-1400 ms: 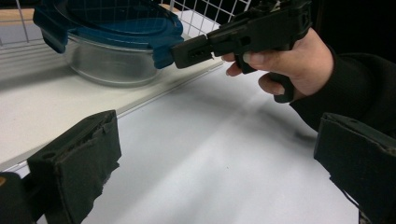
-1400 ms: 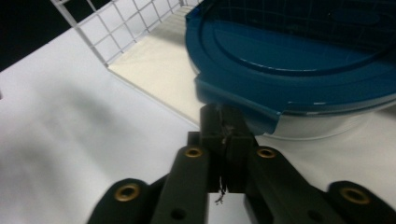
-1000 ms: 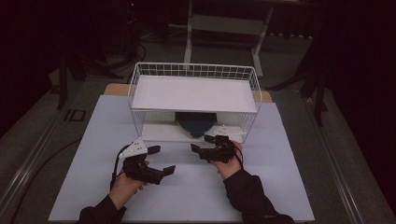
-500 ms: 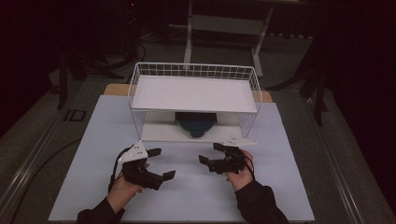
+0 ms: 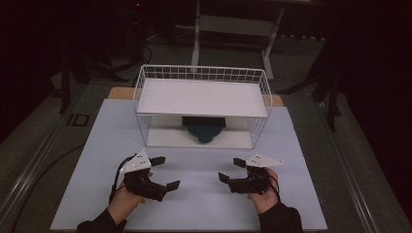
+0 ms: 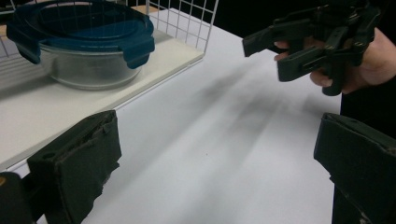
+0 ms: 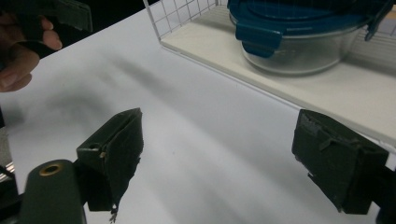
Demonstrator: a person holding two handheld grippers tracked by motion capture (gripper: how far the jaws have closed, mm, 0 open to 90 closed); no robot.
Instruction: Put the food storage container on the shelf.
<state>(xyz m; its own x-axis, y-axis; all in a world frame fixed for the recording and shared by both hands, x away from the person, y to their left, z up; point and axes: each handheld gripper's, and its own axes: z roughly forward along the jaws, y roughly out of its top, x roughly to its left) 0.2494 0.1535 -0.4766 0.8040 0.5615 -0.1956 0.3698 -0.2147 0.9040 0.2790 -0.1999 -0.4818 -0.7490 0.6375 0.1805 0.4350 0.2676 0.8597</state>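
Hands low on the white table (image 5: 97,145) from above: left gripper (image 5: 163,172) and right gripper (image 5: 229,170) both spread wide, empty, facing each other before the wire rack (image 5: 201,73). Left gripper view: glass container (image 6: 88,65) with blue lid (image 6: 84,28) on the rack's bottom board, well apart. Right gripper view: same container (image 7: 303,51), unobstructed. Likely a pause before reaching; next move probably needs a low approach under the upper shelf (image 5: 201,97).
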